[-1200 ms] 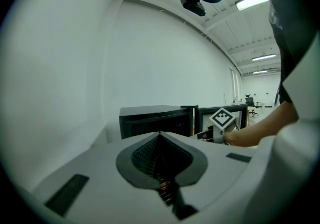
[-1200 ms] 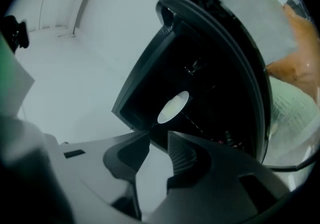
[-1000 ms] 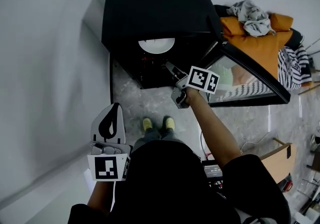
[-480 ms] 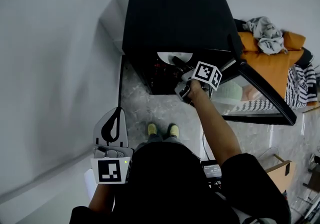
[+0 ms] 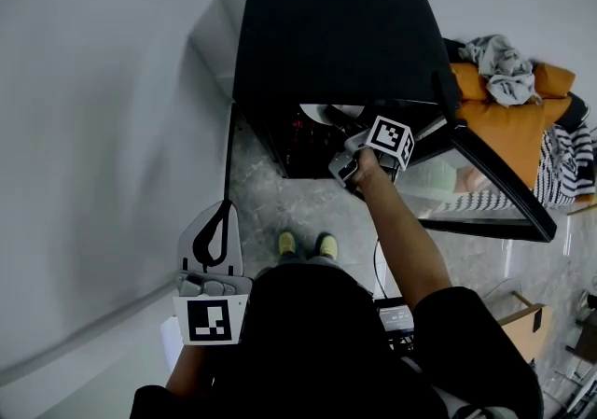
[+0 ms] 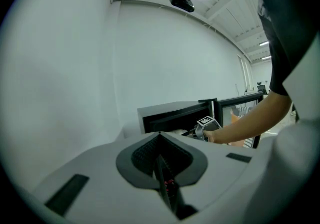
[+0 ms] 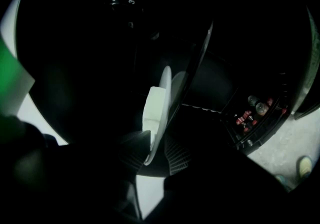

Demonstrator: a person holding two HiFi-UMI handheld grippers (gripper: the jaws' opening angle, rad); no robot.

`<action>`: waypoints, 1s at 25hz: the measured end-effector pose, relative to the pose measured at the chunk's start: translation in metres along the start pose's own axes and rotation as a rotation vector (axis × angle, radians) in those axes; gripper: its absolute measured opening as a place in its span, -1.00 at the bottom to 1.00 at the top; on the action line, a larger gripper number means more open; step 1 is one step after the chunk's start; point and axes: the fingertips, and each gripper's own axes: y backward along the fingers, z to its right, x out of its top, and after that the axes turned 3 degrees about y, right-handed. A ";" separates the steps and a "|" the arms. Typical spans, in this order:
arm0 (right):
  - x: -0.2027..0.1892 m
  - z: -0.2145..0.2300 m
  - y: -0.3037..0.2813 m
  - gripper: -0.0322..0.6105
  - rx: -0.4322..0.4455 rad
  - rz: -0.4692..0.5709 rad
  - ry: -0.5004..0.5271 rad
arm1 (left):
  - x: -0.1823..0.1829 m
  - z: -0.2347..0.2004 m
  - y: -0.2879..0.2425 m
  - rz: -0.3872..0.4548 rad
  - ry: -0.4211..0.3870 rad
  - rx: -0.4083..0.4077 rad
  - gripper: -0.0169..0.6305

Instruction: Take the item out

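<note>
A white plate (image 5: 315, 112) lies on a shelf inside the black cabinet (image 5: 336, 34), just behind its open front. My right gripper (image 5: 334, 117) reaches in through the opening. In the right gripper view the plate's rim (image 7: 156, 108) stands edge-on between the two ribbed pads (image 7: 177, 155). The right gripper (image 7: 156, 144) is closing its jaws around the rim, with a thin dark gap still showing at the right pad. My left gripper (image 5: 222, 212) hangs low by my left hip, far from the cabinet. Its jaws (image 6: 160, 135) are shut with nothing in them.
The cabinet's glass door (image 5: 485, 193) swings open to the right, close by my right forearm. Small red-capped bottles (image 7: 246, 118) sit lower inside. An orange seat piled with clothes (image 5: 508, 81) stands right of the cabinet. A white wall runs along the left.
My right gripper has pushed forward from in front of the cabinet into its opening, up to the plate. The left gripper has stayed by my hip.
</note>
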 end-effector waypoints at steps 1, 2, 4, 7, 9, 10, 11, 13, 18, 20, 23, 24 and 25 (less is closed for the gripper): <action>0.000 -0.001 0.000 -0.60 -0.002 0.000 0.000 | -0.001 0.000 0.000 -0.004 0.003 -0.001 -0.92; -0.001 -0.001 0.001 -0.60 -0.004 -0.001 -0.002 | -0.002 0.000 -0.001 -0.009 0.006 -0.001 -0.92; -0.002 -0.002 0.002 -0.62 0.000 -0.003 -0.017 | -0.003 0.000 -0.002 -0.018 0.006 -0.003 -0.92; -0.003 -0.001 0.006 -0.65 0.005 0.008 -0.050 | -0.003 0.000 -0.004 -0.014 0.005 -0.008 -0.92; -0.005 0.001 0.008 -0.66 0.000 0.012 -0.066 | -0.003 -0.001 -0.005 -0.012 0.008 -0.010 -0.92; -0.005 0.000 0.009 -0.68 0.002 0.010 -0.073 | -0.002 -0.001 -0.006 -0.012 0.007 -0.012 -0.92; -0.006 -0.001 0.010 -0.69 0.006 0.006 -0.081 | -0.002 0.000 -0.007 -0.013 0.006 -0.015 -0.92; -0.009 -0.002 0.013 -0.70 0.010 0.000 -0.092 | -0.002 0.000 -0.008 -0.013 0.003 -0.021 -0.92; -0.014 -0.003 0.019 -0.72 0.023 -0.004 -0.128 | -0.001 0.003 -0.010 -0.009 0.004 -0.029 -0.92; -0.015 -0.003 0.021 -0.76 0.031 -0.001 -0.135 | -0.002 0.003 -0.011 -0.010 0.004 -0.034 -0.92; -0.021 -0.003 0.026 -0.80 0.031 -0.025 -0.111 | -0.003 0.005 -0.013 -0.011 0.008 -0.047 -0.92; -0.024 -0.004 0.029 -0.80 0.036 -0.038 -0.104 | -0.004 0.006 -0.014 -0.011 0.010 -0.052 -0.92; -0.027 -0.005 0.031 -0.80 0.040 -0.047 -0.105 | -0.004 0.007 -0.015 -0.010 0.011 -0.059 -0.92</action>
